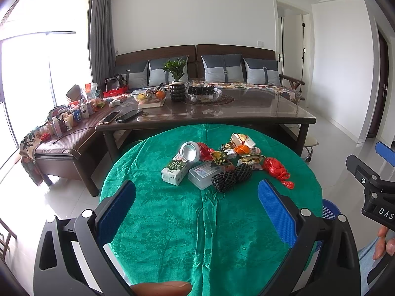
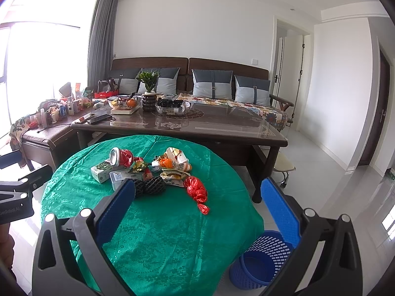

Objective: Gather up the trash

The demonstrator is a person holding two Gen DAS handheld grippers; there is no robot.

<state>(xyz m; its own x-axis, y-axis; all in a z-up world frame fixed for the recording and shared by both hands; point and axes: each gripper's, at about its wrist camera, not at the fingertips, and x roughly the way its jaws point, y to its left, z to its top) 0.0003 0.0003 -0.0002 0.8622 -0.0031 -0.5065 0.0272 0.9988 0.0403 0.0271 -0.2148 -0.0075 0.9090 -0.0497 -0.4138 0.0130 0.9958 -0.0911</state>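
Note:
A pile of trash lies on the round green-clothed table (image 1: 172, 222): a red can (image 1: 191, 151), a green-white carton (image 1: 174, 170), a clear plastic box (image 1: 203, 176), black foam netting (image 1: 230, 178), a red plastic bag (image 1: 276, 170) and wrappers (image 1: 243, 145). My left gripper (image 1: 197, 202) is open and empty, short of the pile. My right gripper (image 2: 197, 204) is open and empty, over the table's right side near the red bag (image 2: 196, 190). The blue mesh waste basket (image 2: 259, 259) stands on the floor right of the table.
A dark coffee table (image 1: 246, 116) with phones, fruit bowls and a potted plant (image 1: 176, 81) stands behind the round table. A sofa (image 1: 222, 69) with cushions lines the wall. A cluttered bench (image 1: 61, 128) is at left. A stool (image 2: 284, 167) sits right of the coffee table.

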